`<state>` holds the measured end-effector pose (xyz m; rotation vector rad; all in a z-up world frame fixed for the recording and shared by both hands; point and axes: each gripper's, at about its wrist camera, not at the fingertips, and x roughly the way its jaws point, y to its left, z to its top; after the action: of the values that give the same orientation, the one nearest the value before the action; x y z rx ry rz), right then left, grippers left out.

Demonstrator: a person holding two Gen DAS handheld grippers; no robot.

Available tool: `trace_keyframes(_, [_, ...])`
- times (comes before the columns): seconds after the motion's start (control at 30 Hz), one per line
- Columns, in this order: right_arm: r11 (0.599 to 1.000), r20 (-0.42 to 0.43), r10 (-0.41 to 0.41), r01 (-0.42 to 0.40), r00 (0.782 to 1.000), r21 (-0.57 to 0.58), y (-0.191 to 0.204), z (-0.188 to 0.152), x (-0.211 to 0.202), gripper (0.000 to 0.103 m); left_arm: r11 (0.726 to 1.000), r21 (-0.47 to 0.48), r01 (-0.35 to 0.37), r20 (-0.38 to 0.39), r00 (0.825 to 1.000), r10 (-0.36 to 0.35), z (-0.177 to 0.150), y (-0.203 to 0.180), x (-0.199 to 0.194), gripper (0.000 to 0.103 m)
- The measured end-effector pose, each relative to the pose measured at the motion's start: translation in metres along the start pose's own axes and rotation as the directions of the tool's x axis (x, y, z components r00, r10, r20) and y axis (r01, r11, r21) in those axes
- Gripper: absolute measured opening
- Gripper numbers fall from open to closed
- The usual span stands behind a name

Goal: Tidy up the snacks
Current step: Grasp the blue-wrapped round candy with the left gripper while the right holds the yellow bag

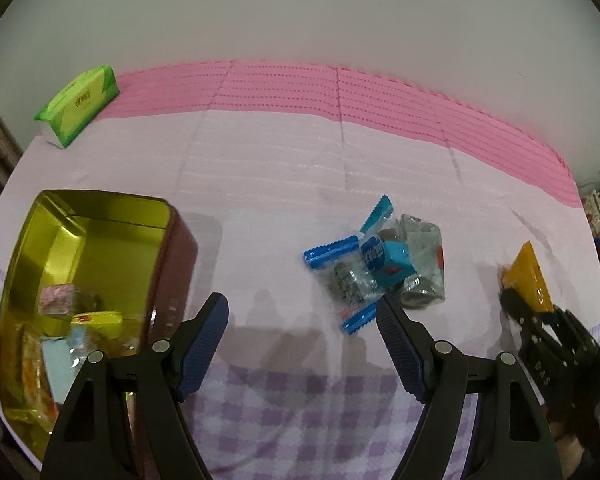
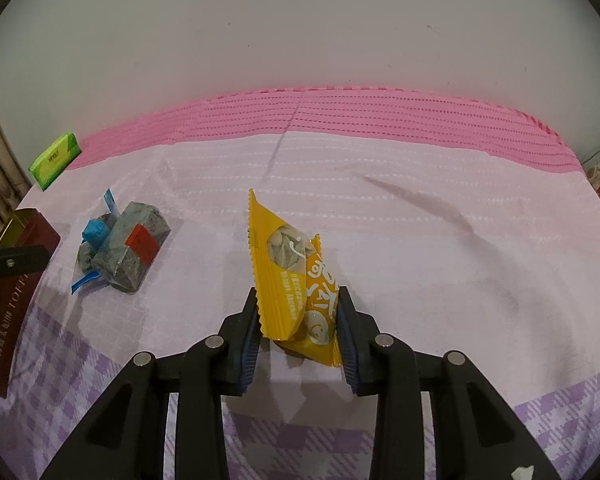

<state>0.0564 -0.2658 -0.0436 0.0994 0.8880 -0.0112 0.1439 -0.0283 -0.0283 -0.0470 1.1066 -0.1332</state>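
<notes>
- The right gripper (image 2: 298,320) is clamped on a yellow snack packet (image 2: 288,276), its pads pressing both sides of the lower end; the packet stands nearly upright (serrated top edge pointing away) over the pink cloth (image 2: 420,240) on the bench.
- The left gripper (image 1: 302,320) has its jaws spread wide with nothing between them, hanging just short of a small pile of blue-and-clear wrapped snacks (image 1: 380,268).
- An open tin (image 1: 88,280) with a gold interior and dark red outside sits left of that gripper, several wrapped snacks lying inside.
- A green tissue pack (image 1: 80,106) rests at the far left, well apart.
</notes>
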Motion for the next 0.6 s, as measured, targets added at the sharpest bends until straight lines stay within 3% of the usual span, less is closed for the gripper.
trace_keyframes(0.27, [1.0, 0.002, 0.022, -0.022, 1.0, 0.013, -0.006, 0.0, -0.001, 0.032, 0.999, -0.025, 0.026, -0.059, 0.998, -0.027, 0.012, -0.006, 0.029, 0.077])
trace_keyframes(0.47, [0.999, 0.002, 0.03, -0.03, 1.0, 0.015, -0.007, 0.001, -0.001, 0.033, 1.0, -0.006, 0.007, -0.074, 0.997, -0.007, 0.015, -0.012, 0.046, 0.076])
trace_keyframes(0.6, [0.999, 0.003, 0.036, -0.036, 0.999, 0.017, -0.009, 0.001, -0.001, 0.033, 1.0, 0.011, 0.002, -0.082, 0.997, -0.001, 0.01, -0.008, 0.05, 0.069])
